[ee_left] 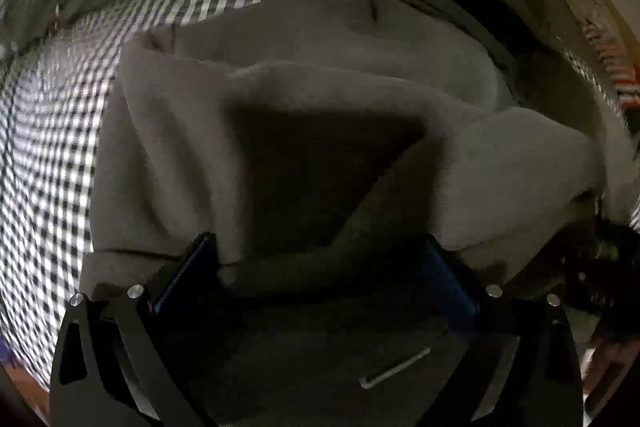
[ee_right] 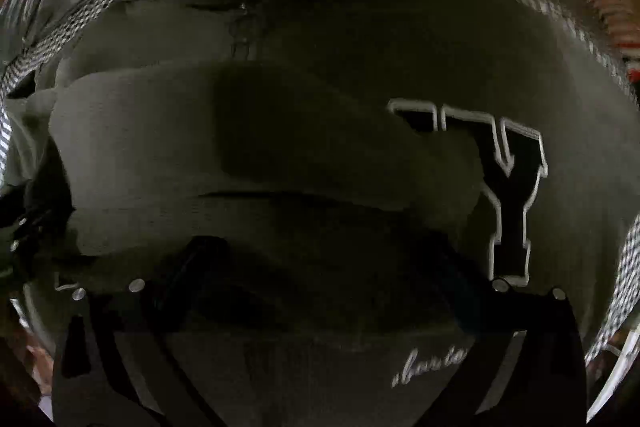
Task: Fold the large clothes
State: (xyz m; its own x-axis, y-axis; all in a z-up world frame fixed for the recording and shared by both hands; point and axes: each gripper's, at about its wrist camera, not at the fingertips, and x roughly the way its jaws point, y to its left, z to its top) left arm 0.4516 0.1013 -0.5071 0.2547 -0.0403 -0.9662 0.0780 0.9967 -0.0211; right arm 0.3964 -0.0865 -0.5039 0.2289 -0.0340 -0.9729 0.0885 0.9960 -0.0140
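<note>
A large olive-grey sweatshirt (ee_left: 304,107) lies on a black-and-white checked cloth (ee_left: 52,155). Its fleece inside shows, folded over itself. My left gripper (ee_left: 320,247) is open, its blue-padded fingers (ee_left: 192,267) wide apart, with a fold of the sweatshirt lying between them. In the right wrist view the same sweatshirt (ee_right: 280,147) fills the frame, with black block letters outlined in white (ee_right: 508,195) and white script (ee_right: 432,363) on it. My right gripper (ee_right: 328,255) is open, low over a fold of the fabric, its dark fingers (ee_right: 188,267) hard to make out.
The checked cloth (ee_right: 60,31) shows at the edges around the garment. A red and white striped thing (ee_left: 616,75) lies at the far right. The other gripper's dark body (ee_left: 600,267) is close at the right edge of the left wrist view.
</note>
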